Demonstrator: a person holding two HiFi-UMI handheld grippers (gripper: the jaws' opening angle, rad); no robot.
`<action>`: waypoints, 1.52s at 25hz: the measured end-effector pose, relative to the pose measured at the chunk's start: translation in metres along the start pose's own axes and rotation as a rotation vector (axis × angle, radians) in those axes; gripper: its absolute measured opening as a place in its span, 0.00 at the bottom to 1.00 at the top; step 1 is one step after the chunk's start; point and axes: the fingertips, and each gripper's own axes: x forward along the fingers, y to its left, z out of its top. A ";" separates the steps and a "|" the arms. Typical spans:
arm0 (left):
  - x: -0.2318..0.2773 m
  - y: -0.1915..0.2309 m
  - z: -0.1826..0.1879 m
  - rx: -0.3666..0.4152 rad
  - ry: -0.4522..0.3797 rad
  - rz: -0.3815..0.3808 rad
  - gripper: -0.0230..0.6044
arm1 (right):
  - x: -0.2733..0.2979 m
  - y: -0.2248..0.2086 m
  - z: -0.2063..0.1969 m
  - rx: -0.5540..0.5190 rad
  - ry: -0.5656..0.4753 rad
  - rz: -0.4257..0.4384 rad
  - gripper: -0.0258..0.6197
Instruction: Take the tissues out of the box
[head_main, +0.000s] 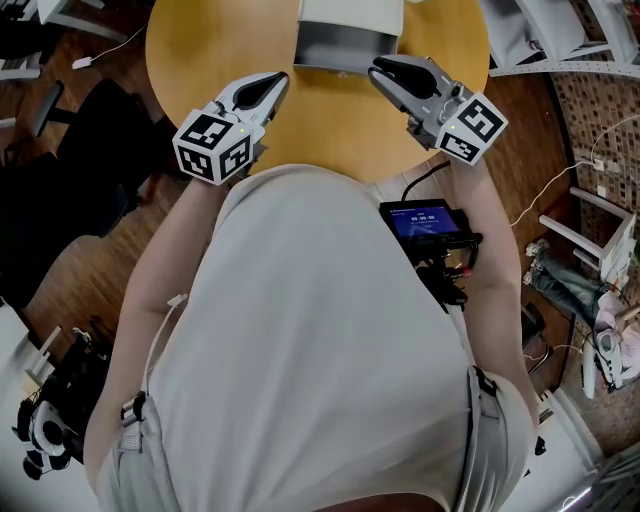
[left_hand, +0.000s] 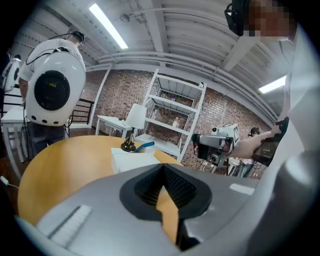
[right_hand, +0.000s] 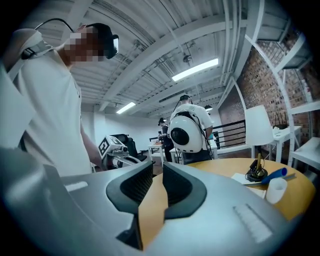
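The cube (head_main: 213, 147) on the left gripper (head_main: 281, 79) and the cube (head_main: 470, 127) on the right gripper (head_main: 377, 71) carry only black and white squares. The little blue screen (head_main: 424, 221) at the waist of the person (head_main: 320, 350) shows signs too tiny for us to read. The tissue box (head_main: 345, 42) sits on the far side of the round yellow desk (head_main: 330, 125), out in front of both grippers. The top of the picture cuts it off, so we cannot see its opening. In the left gripper view the tissue box (left_hand: 131, 161) looks like a flat white block, partly hidden behind the grey gripper body. In the head view the right gripper's tip is close by the box's right front corner, and we cannot tell if it touches. The left gripper (left_hand: 162, 167) has its fingers (left_hand: 182, 187) closed, tips together, with nothing in them. Only a bit of yellow desk peeks through lower down. The right gripper (right_hand: 157, 167) has its fingers a thin slit apart, and we see just the desk through the slit. The fingers are black with tiny ribs and sit in smooth grey shells. The desk looks like smooth wood. Behind the box stand a small lamp (left_hand: 129, 145) with a white shade and a blue thing (left_hand: 144, 146) that we cannot make out. The right gripper view shows a white cup (right_hand: 275, 190) there too.
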 end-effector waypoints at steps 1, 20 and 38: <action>0.000 0.000 0.000 0.000 0.001 0.000 0.04 | -0.001 -0.001 -0.001 0.002 0.002 -0.005 0.12; 0.001 0.000 0.005 0.009 -0.012 -0.004 0.04 | -0.005 -0.001 -0.006 -0.035 0.026 -0.023 0.04; 0.015 0.002 0.042 0.074 -0.059 -0.013 0.04 | -0.004 -0.001 -0.006 -0.016 0.015 -0.008 0.04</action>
